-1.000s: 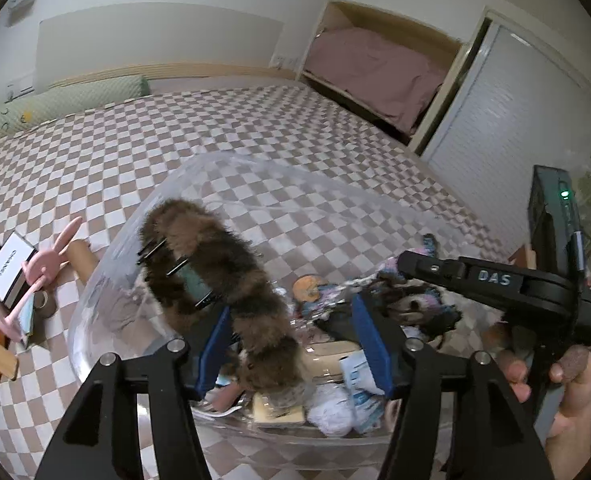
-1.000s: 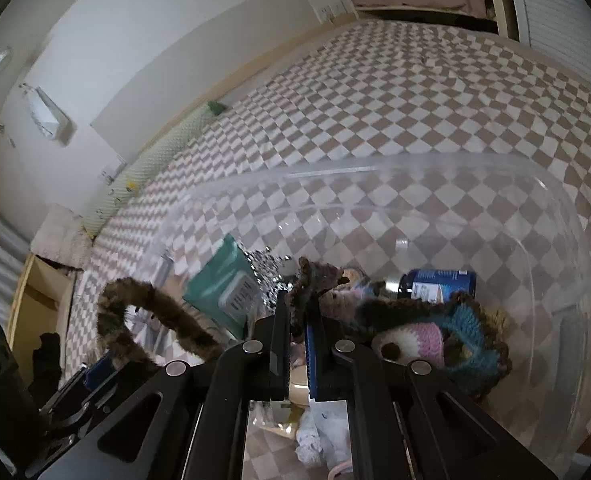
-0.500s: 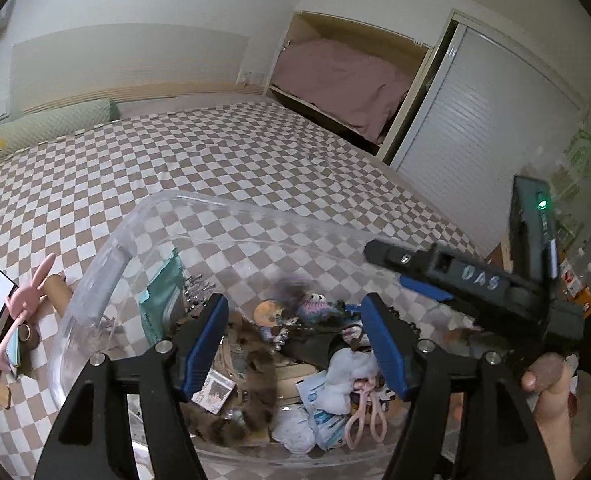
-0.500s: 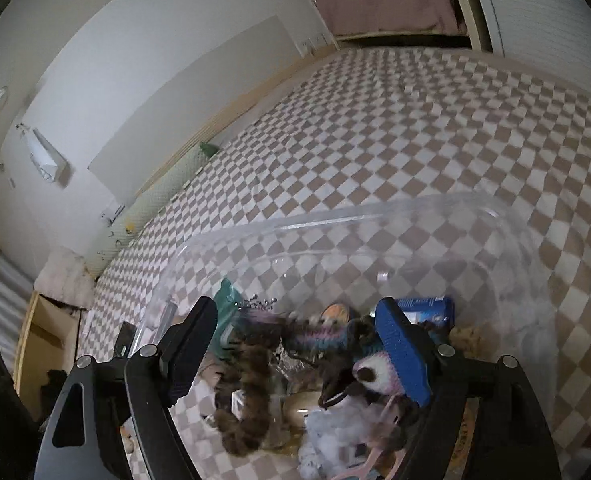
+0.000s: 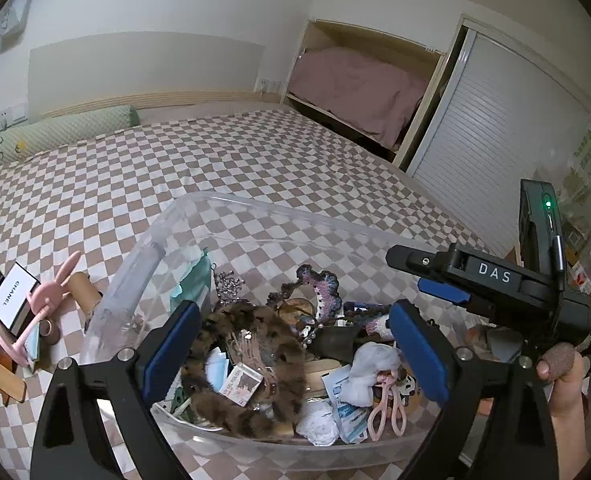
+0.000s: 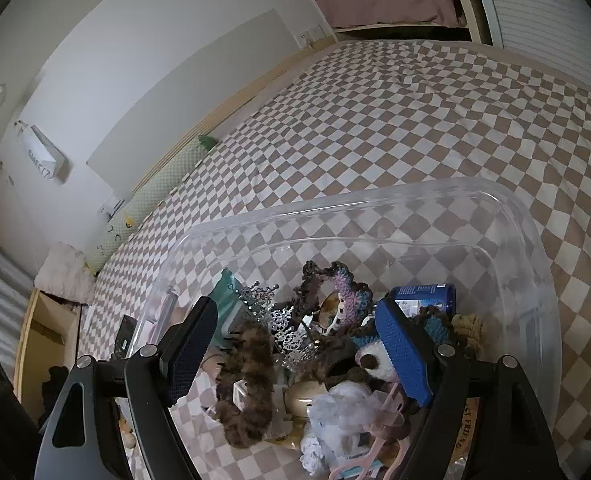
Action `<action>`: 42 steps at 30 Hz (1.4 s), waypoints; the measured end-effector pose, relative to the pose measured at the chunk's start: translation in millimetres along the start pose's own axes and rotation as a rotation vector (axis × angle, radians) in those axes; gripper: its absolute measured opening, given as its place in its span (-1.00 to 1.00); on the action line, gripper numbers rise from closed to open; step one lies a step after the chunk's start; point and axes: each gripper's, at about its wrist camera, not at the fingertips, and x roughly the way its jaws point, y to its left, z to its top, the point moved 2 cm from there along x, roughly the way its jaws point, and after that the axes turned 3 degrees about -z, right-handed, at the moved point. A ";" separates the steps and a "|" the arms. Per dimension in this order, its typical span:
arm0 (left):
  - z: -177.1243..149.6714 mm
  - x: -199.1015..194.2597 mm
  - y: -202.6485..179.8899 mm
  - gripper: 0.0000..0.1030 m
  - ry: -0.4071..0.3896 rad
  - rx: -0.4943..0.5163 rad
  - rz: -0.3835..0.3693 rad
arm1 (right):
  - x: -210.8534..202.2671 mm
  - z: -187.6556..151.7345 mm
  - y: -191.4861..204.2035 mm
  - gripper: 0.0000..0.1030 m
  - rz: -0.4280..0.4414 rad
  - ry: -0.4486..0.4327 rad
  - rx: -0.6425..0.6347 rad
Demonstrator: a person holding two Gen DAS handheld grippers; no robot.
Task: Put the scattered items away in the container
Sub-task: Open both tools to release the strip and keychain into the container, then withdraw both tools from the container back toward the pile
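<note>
A clear plastic container (image 5: 199,216) stands on the checkered bedcover (image 5: 175,160) and is full of small items. The left gripper (image 5: 291,348) hangs over its near edge; its jaws are opening and nothing is between the 2 blue pads. Under it, a brown furry headband (image 5: 271,344) lies curled on the pile inside the container, next to a pink eyelash curler (image 5: 383,404) and a crocheted headband (image 5: 323,284). The right gripper (image 6: 295,344) is also over the container, with its jaws wide apart and empty. To the left, outside the container, a pink rabbit-shaped item (image 5: 47,300) and a white box (image 5: 13,296) still lie on the bedcover.
</note>
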 end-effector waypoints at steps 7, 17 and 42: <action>-2.4 -9.0 0.2 1.00 -0.013 0.017 0.029 | -5.0 -3.3 -0.7 0.75 -0.044 -0.021 0.014; -5.7 -26.4 6.5 1.00 -0.024 0.024 0.087 | -12.9 -10.5 9.1 1.00 -0.142 -0.064 -0.083; -19.7 -91.3 42.9 1.00 -0.152 0.034 0.275 | -27.3 -19.5 62.6 1.00 -0.117 -0.178 -0.209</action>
